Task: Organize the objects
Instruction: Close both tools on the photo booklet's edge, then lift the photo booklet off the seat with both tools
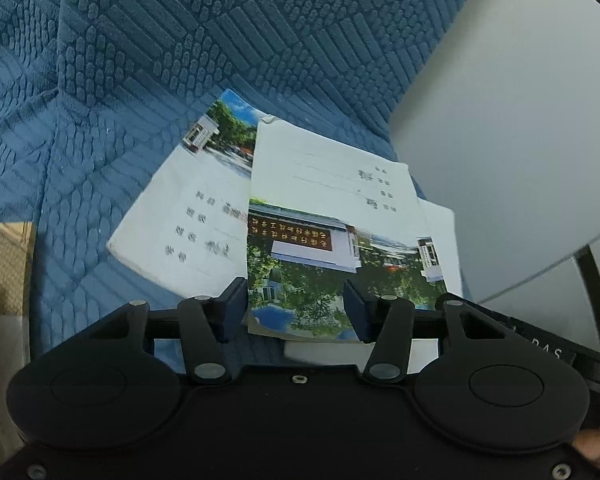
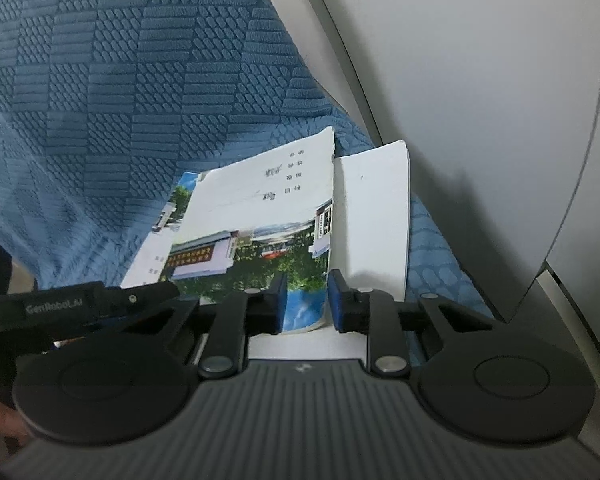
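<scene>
Here both grippers, left and right, are spread over the top booklet's near edge on the blue cover.

Blue textured bedspread, white panel

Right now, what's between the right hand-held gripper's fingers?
The near corner of the top booklet sits between the open fingers of the right hand-held gripper, seen in the right wrist view. Contact unclear.
</scene>
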A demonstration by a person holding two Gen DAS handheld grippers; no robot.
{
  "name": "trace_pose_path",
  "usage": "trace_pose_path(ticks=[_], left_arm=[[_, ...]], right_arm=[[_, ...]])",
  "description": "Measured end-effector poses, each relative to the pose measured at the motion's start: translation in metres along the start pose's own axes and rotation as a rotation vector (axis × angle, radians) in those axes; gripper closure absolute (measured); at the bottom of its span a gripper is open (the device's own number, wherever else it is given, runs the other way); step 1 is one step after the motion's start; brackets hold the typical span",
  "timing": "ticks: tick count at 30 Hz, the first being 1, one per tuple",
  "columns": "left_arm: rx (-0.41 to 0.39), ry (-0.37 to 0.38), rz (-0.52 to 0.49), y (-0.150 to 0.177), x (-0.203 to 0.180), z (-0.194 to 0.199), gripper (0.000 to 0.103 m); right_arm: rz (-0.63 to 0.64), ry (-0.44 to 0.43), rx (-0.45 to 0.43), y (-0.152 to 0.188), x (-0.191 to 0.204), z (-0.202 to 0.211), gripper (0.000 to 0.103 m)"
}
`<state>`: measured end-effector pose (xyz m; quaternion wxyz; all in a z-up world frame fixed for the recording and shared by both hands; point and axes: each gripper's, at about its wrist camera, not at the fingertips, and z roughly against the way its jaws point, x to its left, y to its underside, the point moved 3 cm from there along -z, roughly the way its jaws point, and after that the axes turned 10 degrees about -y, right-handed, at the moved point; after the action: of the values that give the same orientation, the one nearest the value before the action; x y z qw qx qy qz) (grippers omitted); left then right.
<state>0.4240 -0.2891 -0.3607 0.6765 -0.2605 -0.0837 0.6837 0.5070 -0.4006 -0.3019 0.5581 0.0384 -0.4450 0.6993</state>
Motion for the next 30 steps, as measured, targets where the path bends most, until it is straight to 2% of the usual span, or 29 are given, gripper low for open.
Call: trace_pose_path(ticks=[11, 20, 28, 30], left_arm=[[0.052, 0.069, -0.009, 0.038, -0.004, 0.053, 0.054], [0.094, 0.131, 0.033, 0.069, 0.017, 0.101, 0.054], [0.130, 0.210, 0.094, 0.110, 0.025, 0.139, 0.054], [0.136, 0.194, 0.087, 0.121, 0.025, 0.143, 0.054]], right_arm=[[-0.031, -0.024, 0.038, 0.024, 0.020, 0.044, 0.078], [-0.076, -0.072, 0.106, 0.048, 0.047, 0.083, 0.078], [-0.083, -0.077, 0.126, 0.079, 0.065, 0.110, 0.078], [-0.092, -0.062, 0.130, 0.089, 0.064, 0.113, 0.078]])
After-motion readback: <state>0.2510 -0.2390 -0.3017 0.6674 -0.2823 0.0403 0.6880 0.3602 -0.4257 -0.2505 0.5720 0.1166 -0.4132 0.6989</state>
